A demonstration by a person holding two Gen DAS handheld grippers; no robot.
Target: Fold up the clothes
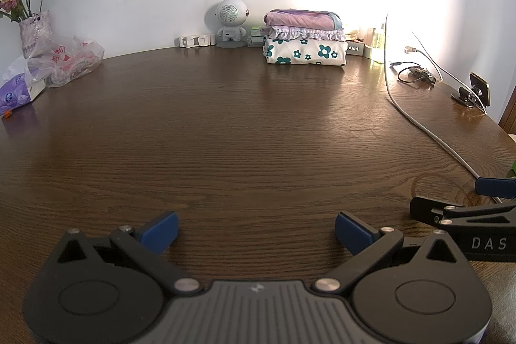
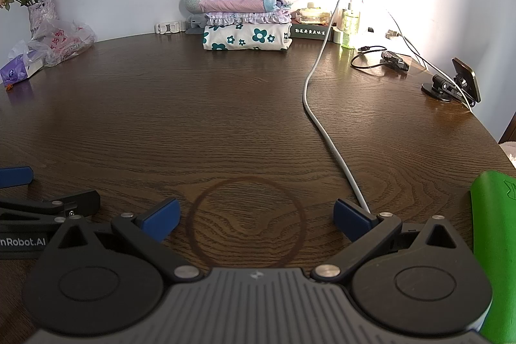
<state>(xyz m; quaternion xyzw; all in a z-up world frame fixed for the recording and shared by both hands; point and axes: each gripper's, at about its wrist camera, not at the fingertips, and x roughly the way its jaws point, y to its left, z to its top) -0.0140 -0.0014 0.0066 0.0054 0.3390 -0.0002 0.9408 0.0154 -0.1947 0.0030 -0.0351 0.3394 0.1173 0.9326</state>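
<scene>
Folded clothes (image 1: 304, 37) far beyond gripper (image 1: 256, 231)

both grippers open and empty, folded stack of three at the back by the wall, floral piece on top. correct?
Not quite. The floral piece is at the bottom of the stack, not on top; the pink piece is on top. Both wrist views show it. The rest holds: left gripper and right gripper are open and empty, and the three-piece stack sits at the back by the wall.
</scene>
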